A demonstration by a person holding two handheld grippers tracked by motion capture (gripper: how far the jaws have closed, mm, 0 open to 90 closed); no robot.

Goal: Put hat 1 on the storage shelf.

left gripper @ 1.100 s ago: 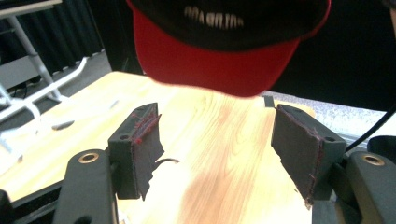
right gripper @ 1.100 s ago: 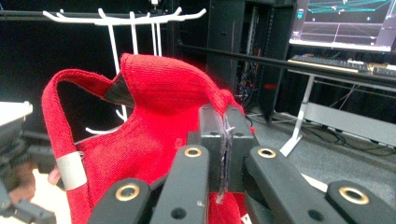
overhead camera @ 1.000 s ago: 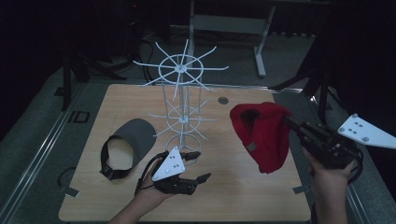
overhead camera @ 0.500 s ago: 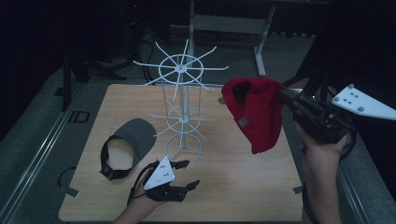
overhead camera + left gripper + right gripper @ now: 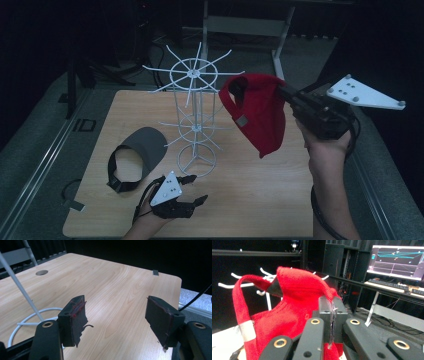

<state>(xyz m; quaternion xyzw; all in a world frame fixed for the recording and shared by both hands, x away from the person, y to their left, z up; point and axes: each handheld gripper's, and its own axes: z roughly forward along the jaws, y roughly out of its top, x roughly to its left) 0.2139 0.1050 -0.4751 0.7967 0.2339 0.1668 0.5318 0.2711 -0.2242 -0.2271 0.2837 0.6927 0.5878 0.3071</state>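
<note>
Item 1. Red cap (image 5: 260, 112): held off the table by the right gripper (image 5: 292, 97), its jaws pressed together on a fold of the fabric at the cap's edge. In the right gripper view the cap (image 5: 294, 302) bulges up and to the left of the closed jaws, with cloth pinched in the thin seam between the pads. The body hangs down and away from the jaw tips, level with the top wheel of the wire rack (image 5: 192, 120), just beside its outer prongs; contact with them cannot be told.

Appearance: knitted or ribbed red cloth, soft crown sagging to a rounded point below; a red back strap arches over an opening and carries a small grey tab (image 5: 247, 330); a dark triangular patch shows inside the arch.

Item 2. Left gripper (image 5: 192, 192): low over the near edge of the table (image 5: 260, 200), jaws standing apart with nothing between them. In the left gripper view bare wood (image 5: 117, 290) shows between the two pads, and the rack's white ring base (image 5: 27, 320) lies just left of the left jaw.

Item 3. Grey visor (image 5: 137, 155): flat on the table, up and left of the left gripper, well apart from the cap.
</note>
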